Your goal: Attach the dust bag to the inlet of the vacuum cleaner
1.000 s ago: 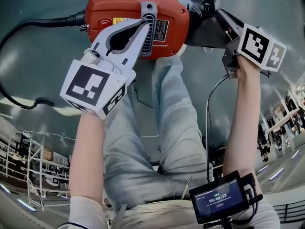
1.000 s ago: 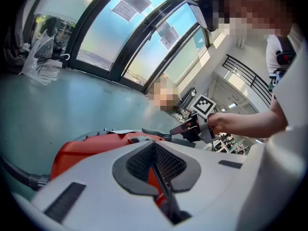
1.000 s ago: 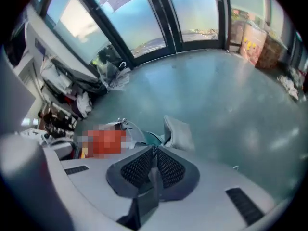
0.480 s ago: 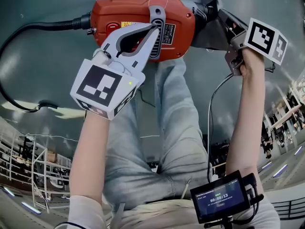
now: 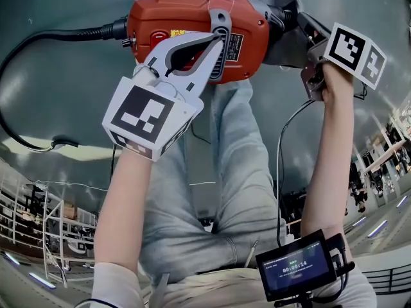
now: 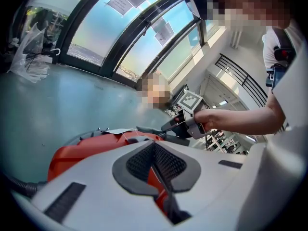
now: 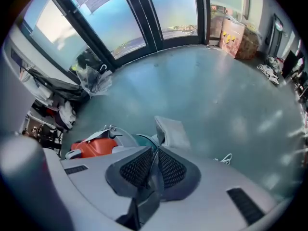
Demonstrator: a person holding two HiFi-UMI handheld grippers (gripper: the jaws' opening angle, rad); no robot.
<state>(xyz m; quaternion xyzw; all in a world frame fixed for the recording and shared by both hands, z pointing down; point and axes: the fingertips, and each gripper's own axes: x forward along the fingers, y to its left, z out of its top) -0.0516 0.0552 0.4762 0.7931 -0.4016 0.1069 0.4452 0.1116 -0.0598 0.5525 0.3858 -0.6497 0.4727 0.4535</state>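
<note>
Now the left gripper (image 6: 155, 150) is clamping the grey handle (image 5: 219, 24) of the vacuum cleaner (image 5: 186, 18) at twelve o'clock, both shifting slightly toward one o'clock since a second ago. The right gripper (image 7: 155, 153) is pinching the dust bag (image 5: 282, 47) at two o'clock, against the vacuum's right end.

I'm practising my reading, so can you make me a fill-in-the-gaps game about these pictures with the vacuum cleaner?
1. The body of the vacuum cleaner is coloured ___.
2. The right gripper is pinching the grey dust ___.
3. The vacuum cleaner rests on the smooth grey ___.

Missing words: red, bag, floor.
</note>
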